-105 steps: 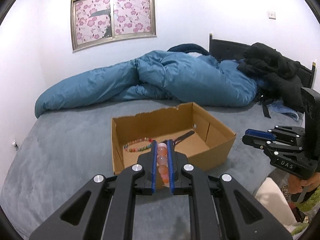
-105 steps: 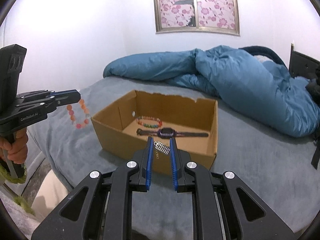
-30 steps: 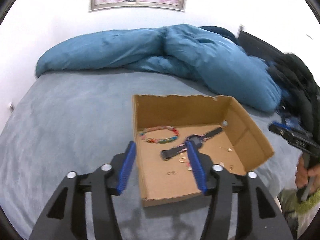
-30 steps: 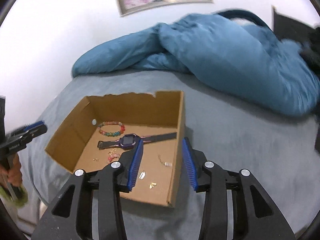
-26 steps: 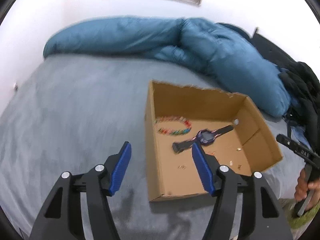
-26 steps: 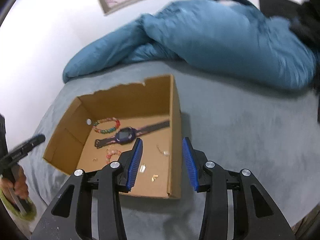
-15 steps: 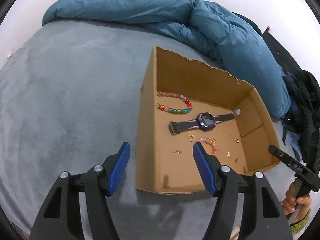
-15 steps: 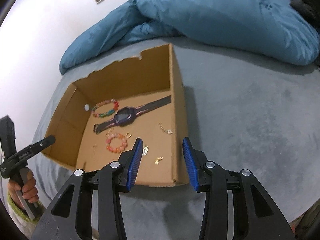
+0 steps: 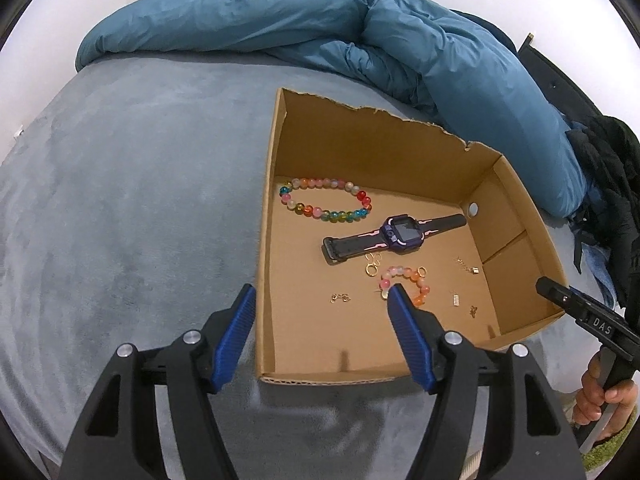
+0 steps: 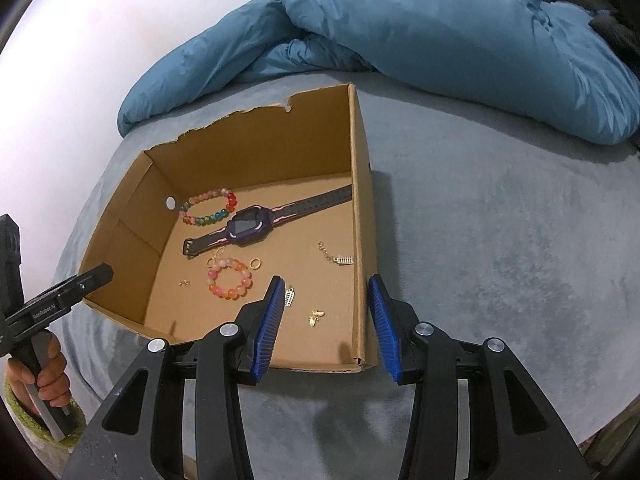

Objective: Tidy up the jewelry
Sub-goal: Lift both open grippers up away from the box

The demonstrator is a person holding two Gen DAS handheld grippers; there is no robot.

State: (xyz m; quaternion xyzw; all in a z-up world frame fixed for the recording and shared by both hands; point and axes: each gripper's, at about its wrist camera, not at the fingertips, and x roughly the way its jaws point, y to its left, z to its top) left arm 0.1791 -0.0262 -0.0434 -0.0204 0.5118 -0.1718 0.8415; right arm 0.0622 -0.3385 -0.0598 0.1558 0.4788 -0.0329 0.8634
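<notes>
Box (image 9: 267, 240): open cardboard, on bed (image 9: 120, 200). Holds bead bracelets, watch (image 9: 396, 232), small gold pieces.
Left gripper (image 9: 320, 312): spread, empty, jaws just opening; straddles box's left wall.
Right gripper (image 10: 326, 312): spread, empty; straddles right wall.
Key relation: box's long walls run away from both grippers, one wall between each pair of jaws. Judgement: both equally near, placed to clamp those walls.

Both wrist cameras looked steeply down from close above the bed (image 9: 120, 184): the left from the cardboard box's (image 9: 268, 240) left corner, the right from its right corner, sharing the box interior.
</notes>
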